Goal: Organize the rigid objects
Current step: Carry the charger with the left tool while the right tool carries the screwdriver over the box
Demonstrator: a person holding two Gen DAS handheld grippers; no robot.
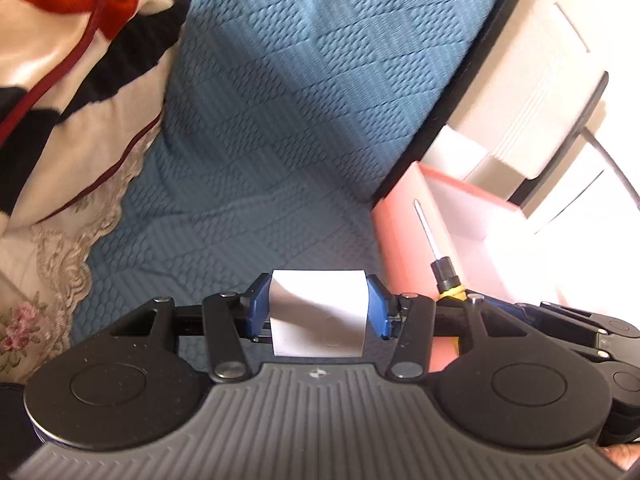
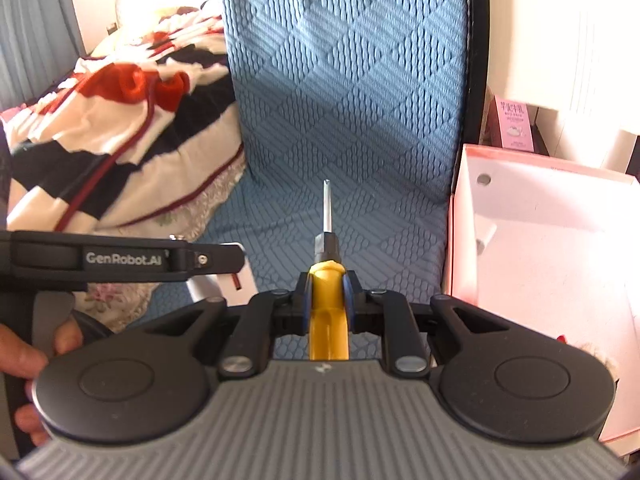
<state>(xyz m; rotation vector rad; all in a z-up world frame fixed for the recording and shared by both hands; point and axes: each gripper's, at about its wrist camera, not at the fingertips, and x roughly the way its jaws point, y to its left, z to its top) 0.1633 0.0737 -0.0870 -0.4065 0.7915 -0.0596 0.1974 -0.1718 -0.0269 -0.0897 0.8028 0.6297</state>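
My left gripper [image 1: 318, 308] is shut on a white rectangular block [image 1: 318, 314], held above the blue quilted bed cover [image 1: 280, 120]. My right gripper [image 2: 327, 294] is shut on a yellow-handled screwdriver [image 2: 327, 312] whose black collar and metal shaft point forward over the blue cover [image 2: 344, 100]. The screwdriver also shows in the left wrist view [image 1: 436, 248], to the right of the left gripper, in front of the pink box [image 1: 404, 232]. The left gripper shows in the right wrist view [image 2: 224, 260] at the left, still holding the white block [image 2: 244, 280].
An open pink box with a white inside [image 2: 560, 264] stands to the right of the bed. A patterned red, black and white blanket [image 2: 120, 128] lies on the left. A pink carton [image 2: 514, 122] stands behind the box. White furniture [image 1: 532, 80] is at the right.
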